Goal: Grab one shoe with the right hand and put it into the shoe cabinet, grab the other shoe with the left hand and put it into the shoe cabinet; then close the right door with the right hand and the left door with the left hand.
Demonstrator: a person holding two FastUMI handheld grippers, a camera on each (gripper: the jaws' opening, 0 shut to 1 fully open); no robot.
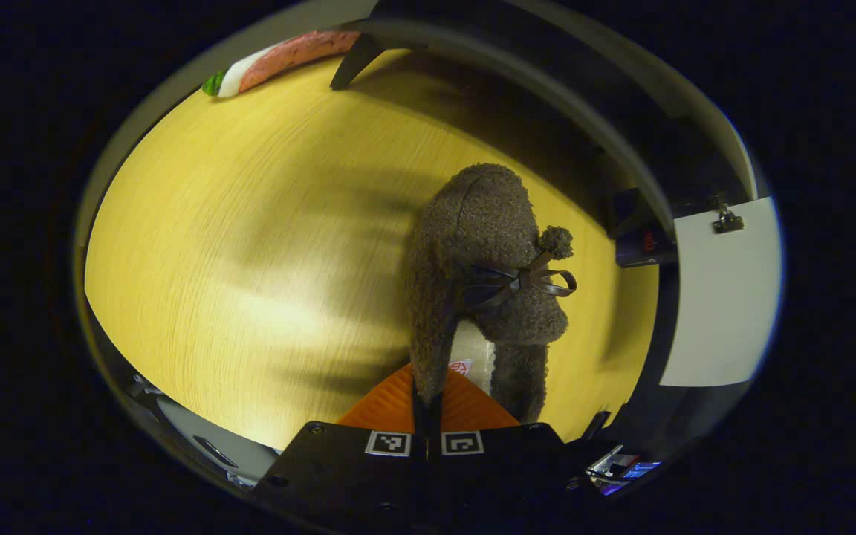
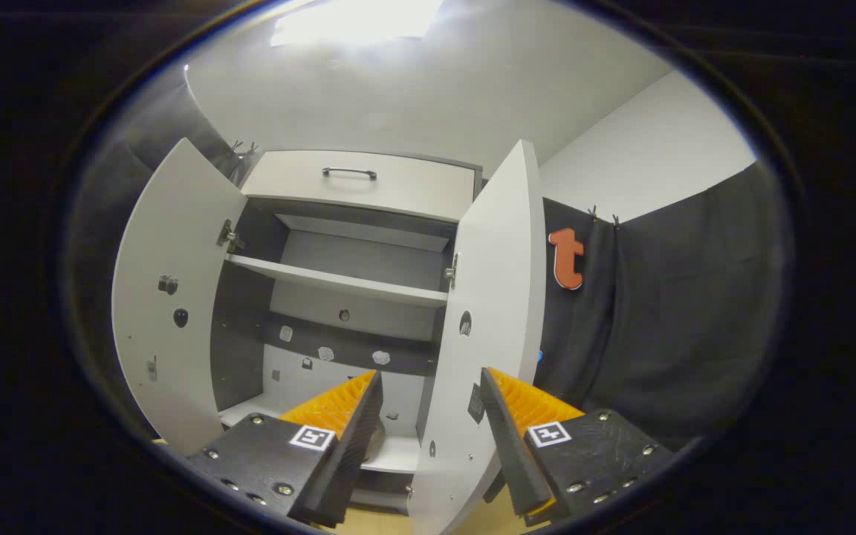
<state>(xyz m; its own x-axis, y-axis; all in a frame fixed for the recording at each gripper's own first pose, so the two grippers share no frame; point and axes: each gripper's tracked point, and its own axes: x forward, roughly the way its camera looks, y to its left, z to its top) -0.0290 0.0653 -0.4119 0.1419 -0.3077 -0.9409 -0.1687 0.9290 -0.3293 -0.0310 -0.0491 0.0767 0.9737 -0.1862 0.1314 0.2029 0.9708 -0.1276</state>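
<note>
Fuzzy grey-brown fleece marks the shoe (image 1: 484, 282), a slipper with a small bow and pompom, which hangs in front of the left gripper (image 1: 426, 416) over the yellow wooden floor (image 1: 250, 245). The two orange fingers (image 1: 383, 401) are clenched on the rim of its opening, so the slipper is pinched at one edge and dangles toe-away. In the right gripper view the right gripper (image 2: 432, 423) is released, its fingers spread wide with nothing between them, facing the shoe cabinet (image 2: 354, 297). Both the left door (image 2: 175, 297) and the right door (image 2: 491, 312) stand open, the right one edge-on between the spread fingers. A rounded shape on the bottom shelf (image 2: 398, 453) behind the gripper's finger may be the first shoe, though it is too hidden to be sure. The step in hand looks to be carrying the second shoe in. To do it well, the left hand should keep its pinch firm, since an edge grip on soft fleece may slip, swing the slipper between the open doors, and lower it flat onto the bottom shelf before letting go.
</note>
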